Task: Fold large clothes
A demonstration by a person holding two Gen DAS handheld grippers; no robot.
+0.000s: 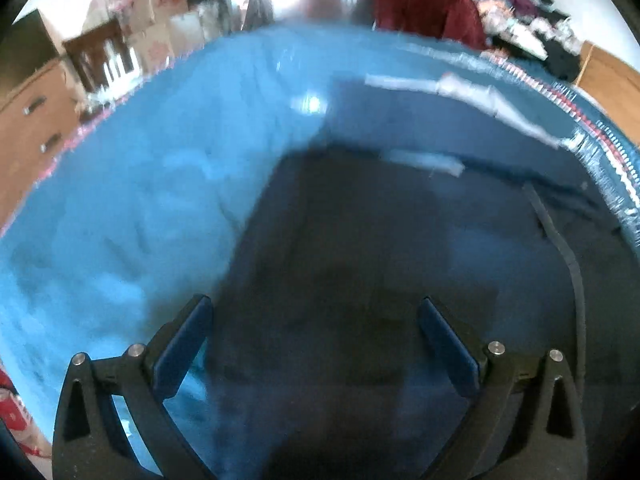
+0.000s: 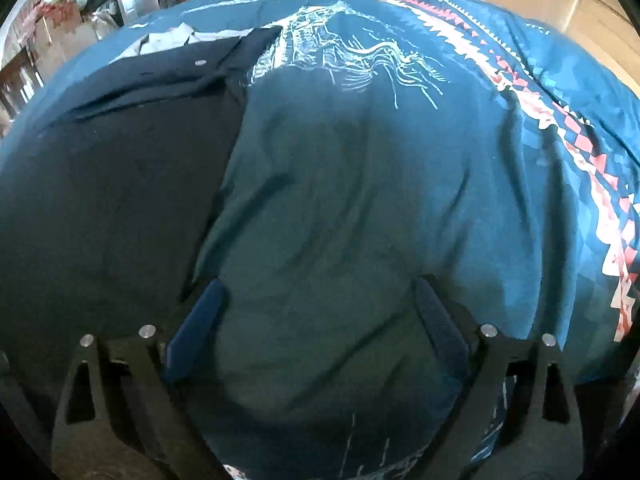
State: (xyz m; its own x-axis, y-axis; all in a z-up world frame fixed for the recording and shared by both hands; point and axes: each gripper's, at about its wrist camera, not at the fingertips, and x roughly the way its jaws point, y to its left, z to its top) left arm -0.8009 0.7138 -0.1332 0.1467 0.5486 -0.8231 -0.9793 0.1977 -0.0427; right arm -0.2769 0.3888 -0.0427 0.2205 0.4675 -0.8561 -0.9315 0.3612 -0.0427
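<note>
A dark navy garment (image 1: 380,248) lies flat on a blue bedspread (image 1: 140,200), with pale lining strips (image 1: 472,94) showing at its far end. My left gripper (image 1: 314,308) hovers open over the garment's near part, nothing between its fingers; this view is blurred. In the right wrist view the same garment (image 2: 100,184) lies to the left, a metal button (image 2: 199,62) near its far end. My right gripper (image 2: 318,286) stands open over bare bedspread (image 2: 360,200) just right of the garment's edge, its left finger (image 2: 196,328) close to that edge.
The bedspread has a red and white patterned border (image 2: 560,120) and a white line drawing (image 2: 360,56). A dark red cloth (image 1: 428,4) and a heap of clothes (image 1: 528,20) lie beyond the bed. Wooden drawers (image 1: 32,108) stand on the left, cardboard boxes (image 1: 152,16) behind.
</note>
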